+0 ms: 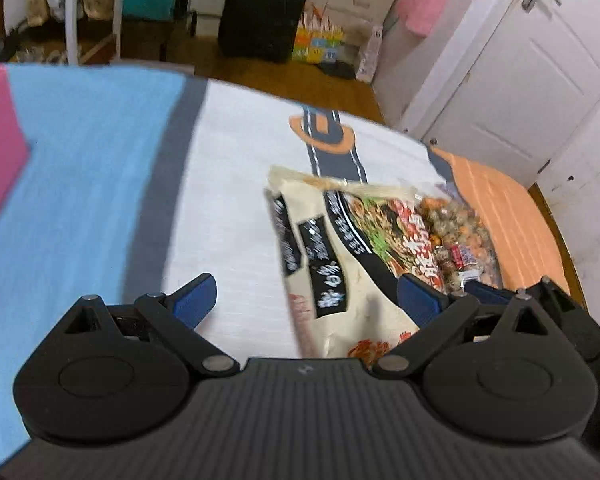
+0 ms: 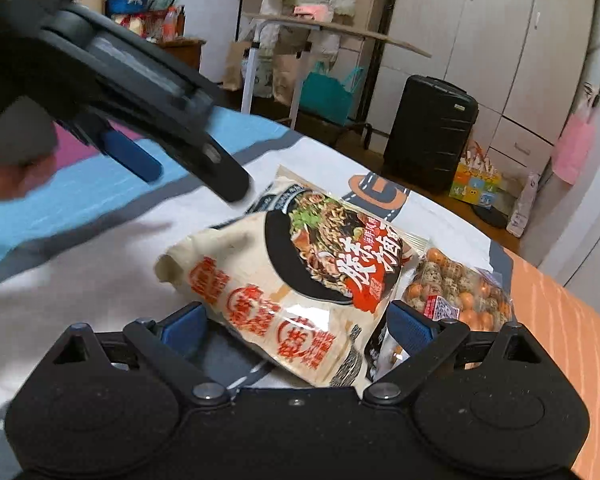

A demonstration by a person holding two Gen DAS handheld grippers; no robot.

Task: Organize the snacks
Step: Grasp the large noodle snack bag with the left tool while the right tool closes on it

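Note:
A large cream noodle bag [image 2: 292, 280] with red and black print lies on the bed's white cover [image 2: 80, 280]. My right gripper [image 2: 300, 326] stands open low over its near end, a blue pad on either side of the bag. Against its right side lies a clear bag of small round snacks [image 2: 460, 292]. In the left wrist view my left gripper [image 1: 308, 300] is open wide, with the noodle bag [image 1: 340, 260] under its right half and the round-snack bag [image 1: 456, 236] beyond. From the right wrist view the left gripper [image 2: 194, 182] hovers over the bag's far left corner.
The cover has blue [image 1: 80, 160], pink [image 1: 0, 128] and orange [image 1: 512, 216] sections. The bed's far edge drops to a wooden floor. A black suitcase [image 2: 428, 132], a colourful box [image 2: 476, 184], a white door [image 1: 520, 80] and wardrobes stand beyond. A hand [image 2: 4, 184] shows at left.

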